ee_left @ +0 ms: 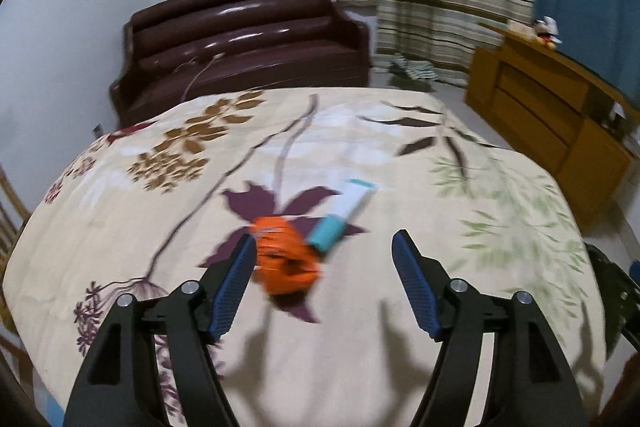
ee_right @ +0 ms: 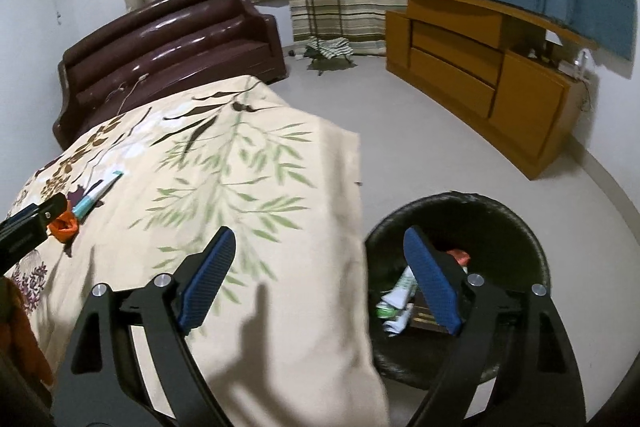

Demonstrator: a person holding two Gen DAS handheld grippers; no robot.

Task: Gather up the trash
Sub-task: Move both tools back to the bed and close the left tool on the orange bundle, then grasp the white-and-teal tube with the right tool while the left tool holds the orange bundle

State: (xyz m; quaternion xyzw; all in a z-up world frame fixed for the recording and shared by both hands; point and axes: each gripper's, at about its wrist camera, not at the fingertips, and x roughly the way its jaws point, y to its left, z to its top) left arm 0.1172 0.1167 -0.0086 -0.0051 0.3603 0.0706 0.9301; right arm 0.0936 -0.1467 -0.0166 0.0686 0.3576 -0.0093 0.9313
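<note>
Right now the left gripper is hovering over the floral bedspread, jaws spread wide and gripping nothing; an orange wrapper is lying just beside its left pad, a teal-capped tube touching it at two o'clock. Meanwhile the right gripper is gaping empty, straddling the bed edge and the black bin of trash at four o'clock.

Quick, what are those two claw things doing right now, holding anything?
Left gripper: open, empty, orange wrapper ahead between its fingers.
Right gripper: open, holding nothing.
</note>
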